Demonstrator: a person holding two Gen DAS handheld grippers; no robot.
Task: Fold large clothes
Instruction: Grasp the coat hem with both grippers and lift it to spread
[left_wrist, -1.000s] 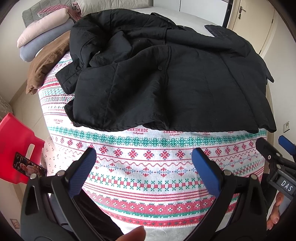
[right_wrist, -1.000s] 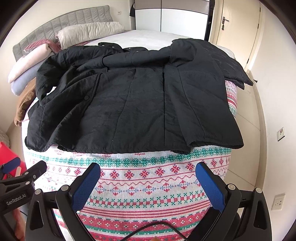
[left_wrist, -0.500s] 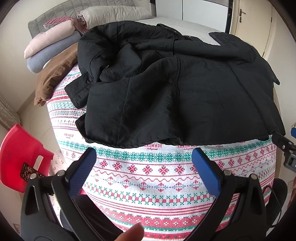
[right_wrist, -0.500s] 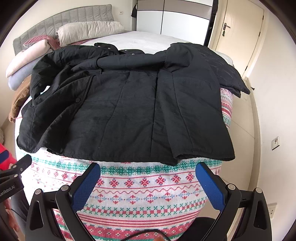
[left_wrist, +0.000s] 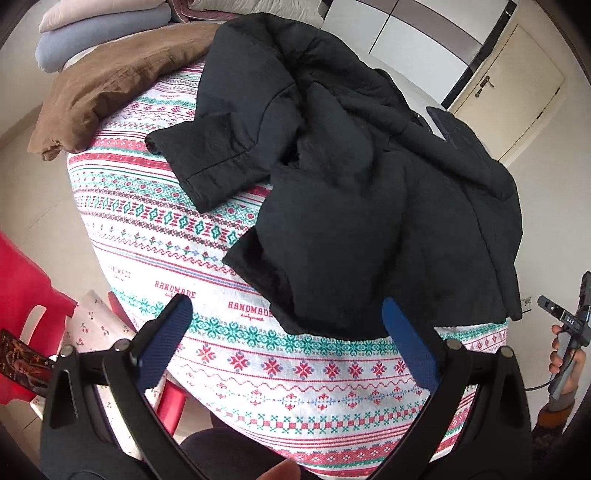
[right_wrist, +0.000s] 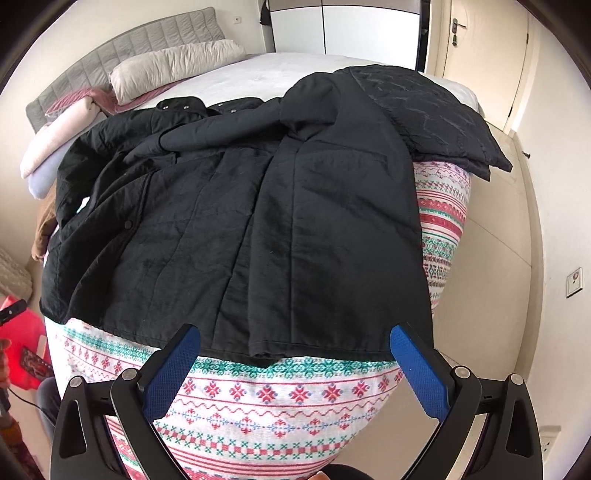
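A brown garment (left_wrist: 110, 77) lies at the bed's left edge; a black jacket (right_wrist: 258, 221) lies spread on the patterned blanket (right_wrist: 280, 398), its sleeve cuff (left_wrist: 207, 177) reaching left; the left gripper (left_wrist: 288, 332) hovers wide open over the hem's left corner; the right gripper (right_wrist: 295, 354) is wide open at the hem, holding nothing.

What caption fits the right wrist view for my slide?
Open right gripper poised at the hem of a black jacket spread over a patterned blanket.
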